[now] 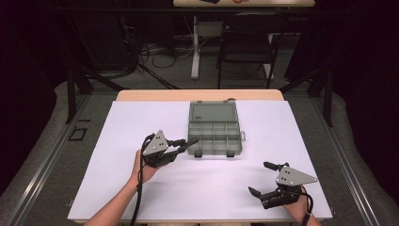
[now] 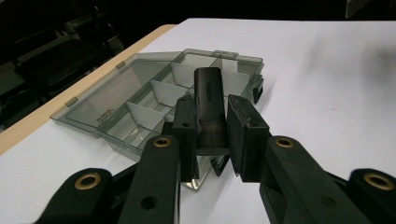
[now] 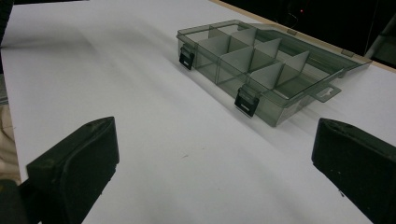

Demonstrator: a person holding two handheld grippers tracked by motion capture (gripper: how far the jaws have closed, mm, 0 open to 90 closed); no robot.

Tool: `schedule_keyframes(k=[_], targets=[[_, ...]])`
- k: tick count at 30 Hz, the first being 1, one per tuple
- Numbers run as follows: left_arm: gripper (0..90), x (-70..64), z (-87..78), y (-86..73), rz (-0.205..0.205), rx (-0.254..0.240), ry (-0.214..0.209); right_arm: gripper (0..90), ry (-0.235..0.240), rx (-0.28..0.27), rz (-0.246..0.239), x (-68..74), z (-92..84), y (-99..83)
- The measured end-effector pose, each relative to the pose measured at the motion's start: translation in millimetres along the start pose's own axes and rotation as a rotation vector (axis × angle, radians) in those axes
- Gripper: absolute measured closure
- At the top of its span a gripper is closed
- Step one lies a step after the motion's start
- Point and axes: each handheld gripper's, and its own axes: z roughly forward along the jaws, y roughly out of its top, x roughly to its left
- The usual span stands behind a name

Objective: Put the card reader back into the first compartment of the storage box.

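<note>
While the smoky-grey compartment box (image 1: pixel 215 128) sits open near the middle of the worktop (image 1: pixel 141 188), a bit toward the far edge, its lid (image 1: pixel 212 112) lies flat behind it, hinged on the far side. Tray is split by pale dividers (image 3: pixel 261 56) into a grid of compartments; they look empty as far as the views show. Two black latches (image 3: pixel 246 101) hang off the tray's near wall, and a small hang tab (image 3: pixel 328 93) sticks out of the tray's right side.

Left claw (image 1: pixel 181 145) is at the tray's near-left corner, jaws pulled in tight on a small black block (image 2: pixel 208 105). In the left gripper view the block stands up between the pads, clamped on both flanks, its upper end reaching over the tray's near compartments. There's raised lettering on its face, too small to read. Can't tell whether the block touches the tray rim or clears it. Left hand (image 1: pixel 146 169) wraps the grip from below, cable trailing back to the near edge.

Right claw (image 1: pixel 263 179) is well apart from the box, near the near-right corner of the worktop, jaws spread wide with nothing between them. The right gripper view has both pads (image 3: pixel 88 158) at the frame's sides, bare white surface in the gap, box farther off.

White sheet covers the worktop; a wood strip (image 1: pixel 197 95) shows along the far edge. Beyond it are a dark chair (image 1: pixel 247 44) and floor cables (image 1: pixel 160 56).
</note>
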Motion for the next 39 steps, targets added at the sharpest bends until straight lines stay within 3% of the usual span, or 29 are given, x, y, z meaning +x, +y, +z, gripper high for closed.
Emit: schedule_keyframes(k=[39], targets=[[74.3,32.5,13.1,6.0,-0.072,-0.023,0.076,0.5,-0.001,0.0,0.003,-0.8,0.0,-0.4]])
